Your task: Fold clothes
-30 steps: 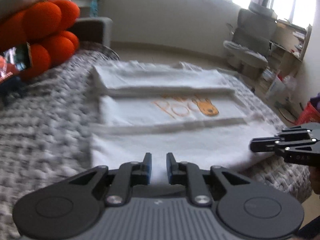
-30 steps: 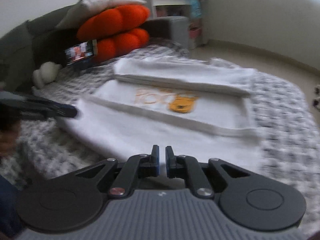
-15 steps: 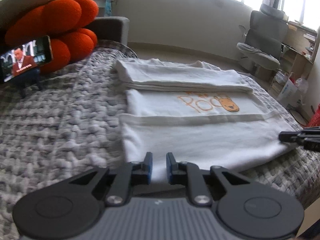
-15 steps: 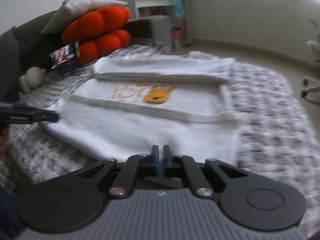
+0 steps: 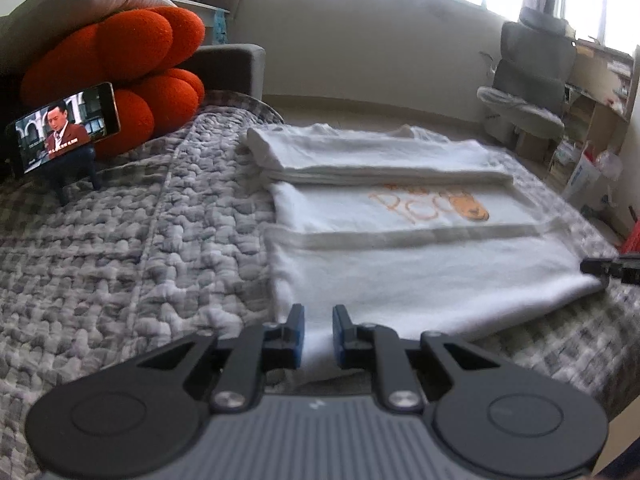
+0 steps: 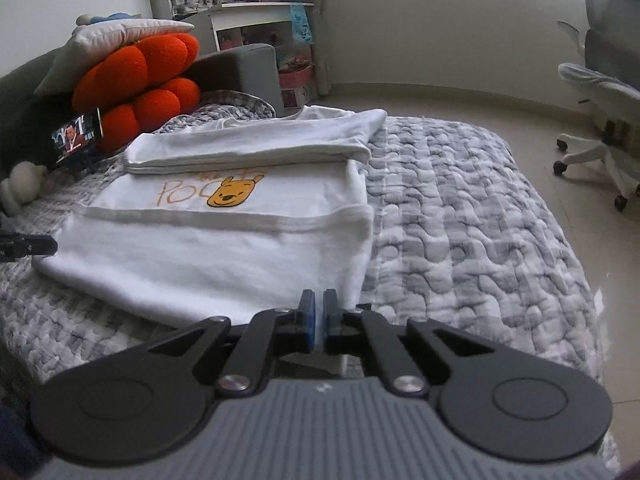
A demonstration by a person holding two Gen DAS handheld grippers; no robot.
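Note:
A white T-shirt [image 5: 400,272] with an orange bear print lies on the grey quilt, its far side and near side folded in as long bands. My left gripper [image 5: 318,316] sits at the near left corner of the shirt, narrow jaws holding a thick fold of white cloth. In the right wrist view the same shirt [image 6: 208,256] lies ahead. My right gripper [image 6: 316,300] is at its near right corner, jaws closing to a thin slit with white cloth pinched between the pads. Each gripper's black tip shows in the other view: the right gripper [image 5: 592,267], the left gripper [image 6: 50,245].
A quilted grey blanket [image 5: 120,260] covers the bed. An orange knot cushion [image 5: 132,60] and a phone on a stand [image 5: 64,132] sit at the far left. A white plush [image 6: 20,188] lies beside them. An office chair [image 6: 600,92] stands on the floor past the bed's right edge.
The right gripper's jaws have narrowed from a small gap to almost touching and it has moved toward the shirt's right corner. The left view has swung so the shirt sits further right.

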